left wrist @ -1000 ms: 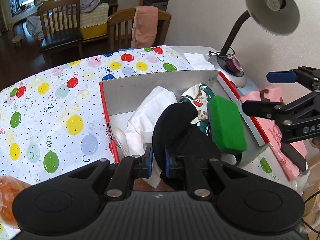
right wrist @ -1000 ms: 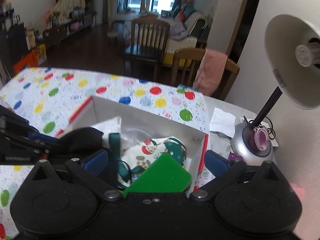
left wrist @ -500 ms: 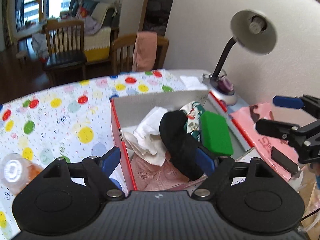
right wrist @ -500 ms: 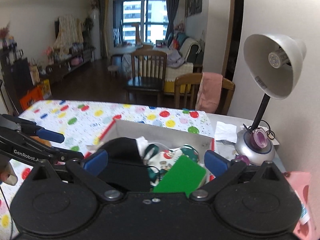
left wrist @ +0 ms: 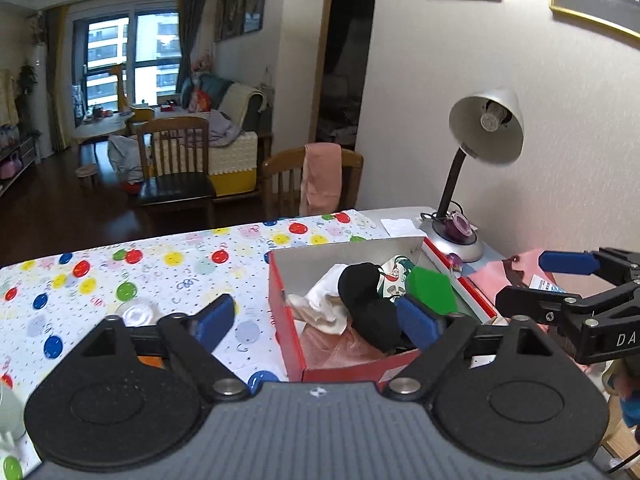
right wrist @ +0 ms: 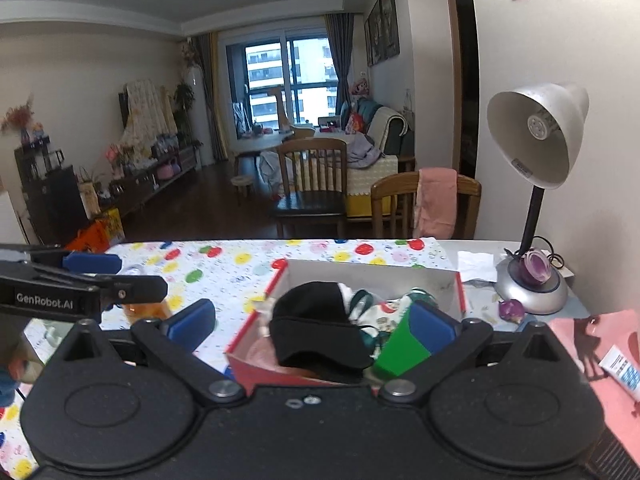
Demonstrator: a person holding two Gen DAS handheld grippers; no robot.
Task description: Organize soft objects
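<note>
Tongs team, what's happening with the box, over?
Left tongs just opened, empty. Right tongs open. Black cloth lies in red cardboard box. Nothing blocking.

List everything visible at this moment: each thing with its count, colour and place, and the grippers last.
box: one, red outside, grey inside, on the table.
black cloth: one, in the box, on top.
white cloth: one, in the box, left of the black cloth.
patterned cloth: one, white and green, in the box.
sponge: one, green, at the box's right side.
tablecloth: one, white with coloured balloons.
lamp: one, silver, right of the box.
chairs: two, wooden, behind the table.
left gripper: black with blue pads, open, holding nothing.
right gripper: black with blue pads, open, holding nothing.
</note>
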